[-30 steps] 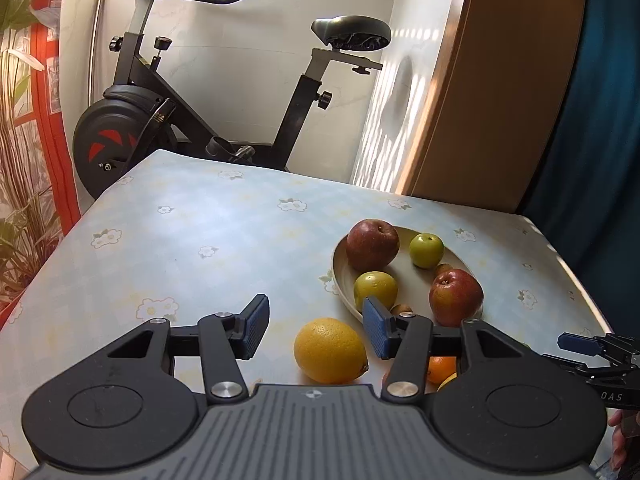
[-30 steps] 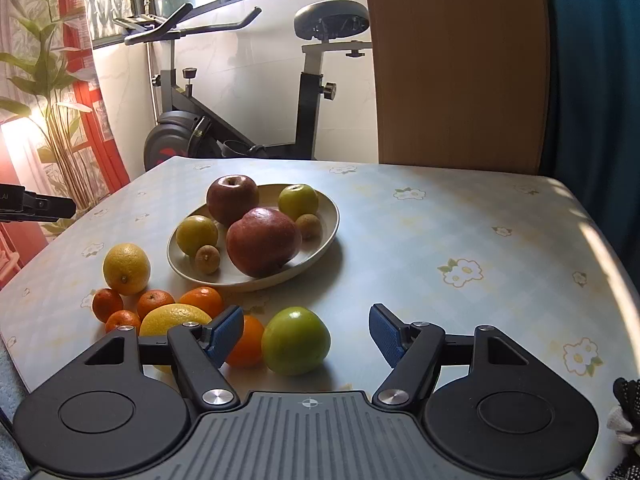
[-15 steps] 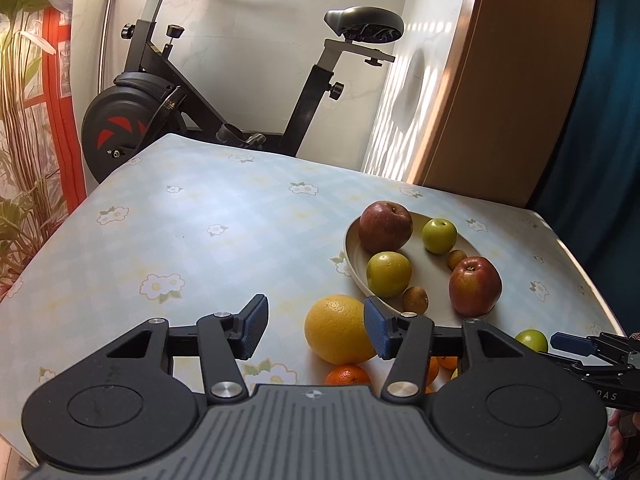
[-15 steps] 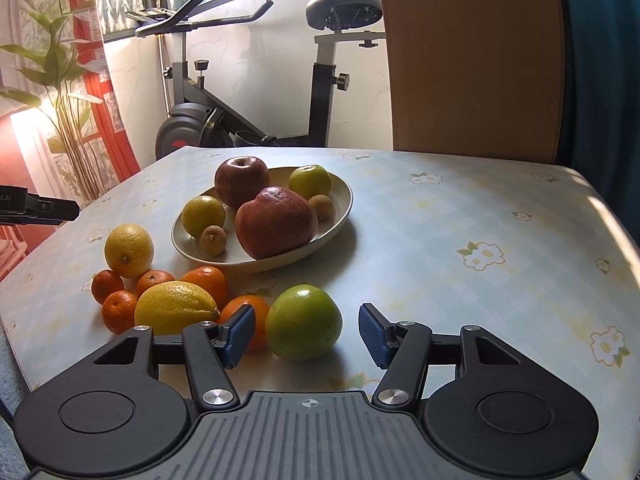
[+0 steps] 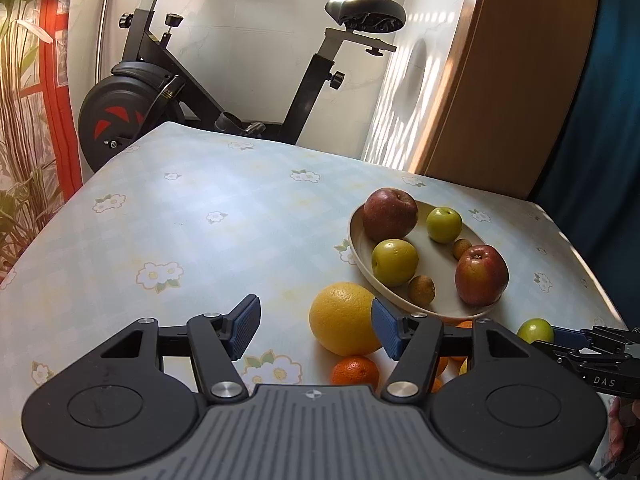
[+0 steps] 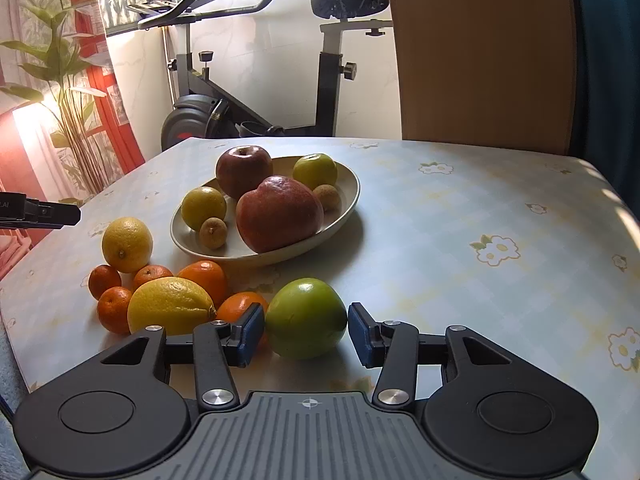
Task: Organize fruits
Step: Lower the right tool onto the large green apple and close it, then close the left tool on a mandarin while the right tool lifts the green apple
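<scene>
Right tool spread wide, its blue pads either side of a green apple on the flowered table; left pad looks close to the skin, right pad just clear, no grip evident. Left tool also spread, right pad beside a large yellow citrus lying just outside the bowl, empty tablecloth between the pads. Bowl carries two red apples, two yellow-green fruits and two small brown ones; a lemon and several small oranges cluster on the table in front of it.
</scene>
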The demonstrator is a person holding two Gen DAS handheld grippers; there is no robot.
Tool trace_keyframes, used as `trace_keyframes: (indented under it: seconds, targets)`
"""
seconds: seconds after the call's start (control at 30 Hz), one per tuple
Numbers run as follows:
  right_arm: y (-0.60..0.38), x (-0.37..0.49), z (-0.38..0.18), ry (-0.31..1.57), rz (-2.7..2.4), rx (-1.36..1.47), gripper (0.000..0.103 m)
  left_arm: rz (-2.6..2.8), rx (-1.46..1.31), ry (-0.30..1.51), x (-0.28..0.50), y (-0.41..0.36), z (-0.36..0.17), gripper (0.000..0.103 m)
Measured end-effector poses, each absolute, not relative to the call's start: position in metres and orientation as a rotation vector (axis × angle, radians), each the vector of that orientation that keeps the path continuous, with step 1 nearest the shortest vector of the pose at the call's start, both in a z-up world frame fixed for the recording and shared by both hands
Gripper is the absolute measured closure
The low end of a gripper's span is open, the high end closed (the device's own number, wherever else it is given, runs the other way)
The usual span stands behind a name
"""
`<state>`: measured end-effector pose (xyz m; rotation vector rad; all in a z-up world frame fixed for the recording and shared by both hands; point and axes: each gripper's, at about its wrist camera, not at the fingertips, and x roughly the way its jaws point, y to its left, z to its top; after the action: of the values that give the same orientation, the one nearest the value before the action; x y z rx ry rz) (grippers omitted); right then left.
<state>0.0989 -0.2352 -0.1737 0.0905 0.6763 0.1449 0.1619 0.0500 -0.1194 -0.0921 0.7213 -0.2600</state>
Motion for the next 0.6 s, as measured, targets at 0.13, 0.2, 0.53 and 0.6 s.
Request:
trace_keyframes:
  seconds: [0.13,0.2,0.53,0.6]
  targets:
    - [-0.237,0.103,-0.175,0.677,0.149,0.115,0.059,-0.311,-0.109,0.756,0.161,0.048,-0.125,0.040]
    - [-0.238,0.104,-0.175,0.677,0.150,0.128,0.059,-0.336,-0.104,0.771,0.160,0.045,-0.128,0.040]
    - [-0.236,0.097,-0.175,0.667,0.127,0.130,0.060,-0.390,-0.115,0.836,0.158,0.040,-0.142,0.047]
    - [-0.236,0.094,-0.174,0.664,0.118,0.130,0.060,-0.386,-0.121,0.840,0.159,0.041,-0.143,0.050]
